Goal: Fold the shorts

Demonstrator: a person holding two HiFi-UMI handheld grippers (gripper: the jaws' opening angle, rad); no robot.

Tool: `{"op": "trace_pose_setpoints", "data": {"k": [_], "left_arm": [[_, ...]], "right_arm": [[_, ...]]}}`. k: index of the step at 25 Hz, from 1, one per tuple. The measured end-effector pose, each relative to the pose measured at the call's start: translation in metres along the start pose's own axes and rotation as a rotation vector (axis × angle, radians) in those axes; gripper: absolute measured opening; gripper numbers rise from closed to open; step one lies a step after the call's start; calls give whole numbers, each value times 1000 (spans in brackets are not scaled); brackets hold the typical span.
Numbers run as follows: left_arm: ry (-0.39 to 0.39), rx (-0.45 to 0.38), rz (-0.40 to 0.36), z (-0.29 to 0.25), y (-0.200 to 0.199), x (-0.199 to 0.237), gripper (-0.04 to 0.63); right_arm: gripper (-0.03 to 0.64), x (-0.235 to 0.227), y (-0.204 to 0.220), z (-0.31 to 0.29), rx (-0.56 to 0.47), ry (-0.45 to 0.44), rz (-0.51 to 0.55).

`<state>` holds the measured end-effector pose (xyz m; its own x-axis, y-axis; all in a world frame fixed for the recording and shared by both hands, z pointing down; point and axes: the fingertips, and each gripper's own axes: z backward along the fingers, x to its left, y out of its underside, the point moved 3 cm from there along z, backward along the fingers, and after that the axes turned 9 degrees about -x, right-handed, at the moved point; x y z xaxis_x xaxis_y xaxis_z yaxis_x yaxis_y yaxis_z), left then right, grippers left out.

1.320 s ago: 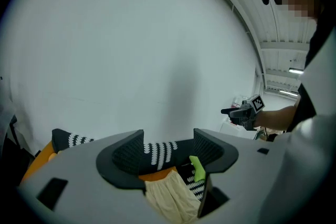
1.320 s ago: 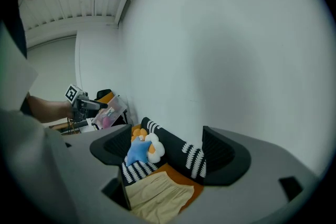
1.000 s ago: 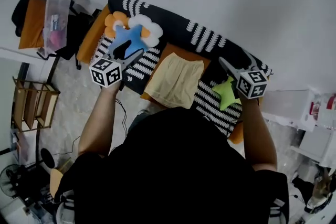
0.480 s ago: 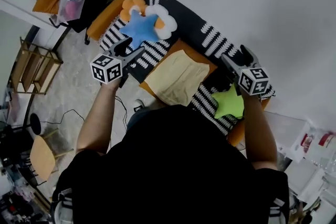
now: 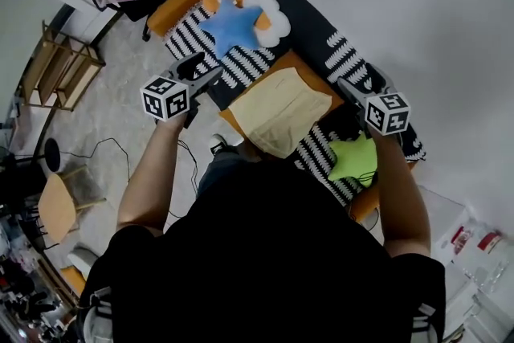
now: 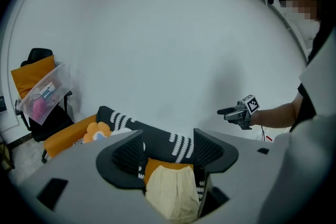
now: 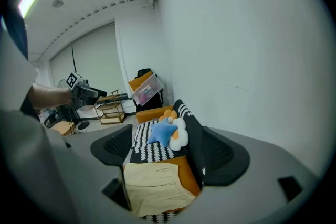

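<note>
On the sofa (image 5: 337, 52) lie shorts (image 5: 281, 110) (spread flat) — left gripper (image 5: 206, 70), right gripper (image 5: 358, 84) both agape.

Turns the head view clockwise, swinging the sofa (image 5: 321, 36) and cream shorts (image 5: 281, 110) up and rightward, leaves the left gripper (image 5: 207, 70) clear below the blue star cushion (image 5: 233, 26) instead of overlapping it, and sets the green star cushion (image 5: 353, 158) lower beneath the right gripper (image 5: 359, 80).

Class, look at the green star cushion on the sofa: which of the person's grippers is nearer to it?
Right. The right gripper hangs almost over the green star cushion; the left gripper is on the far side of the shorts, near the blue star cushion.
</note>
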<state>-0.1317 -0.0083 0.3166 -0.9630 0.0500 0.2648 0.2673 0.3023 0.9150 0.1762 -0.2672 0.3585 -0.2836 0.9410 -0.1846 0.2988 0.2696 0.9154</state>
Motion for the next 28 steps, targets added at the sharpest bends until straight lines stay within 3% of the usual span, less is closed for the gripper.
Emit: {"op": "trace_pose_setpoints", "data": {"k": [14,18,28], "left_arm": [[-73,179,84,1,109,72,316],[-50,257,112,-4,139,95,316],[13,413,185,-22,226,137,318]], "right_arm": [[412,10,93,-115,285,-133,126],[379,19,105,-149,352,-167,185],[377,32,174,-223,551,-274,275]]}}
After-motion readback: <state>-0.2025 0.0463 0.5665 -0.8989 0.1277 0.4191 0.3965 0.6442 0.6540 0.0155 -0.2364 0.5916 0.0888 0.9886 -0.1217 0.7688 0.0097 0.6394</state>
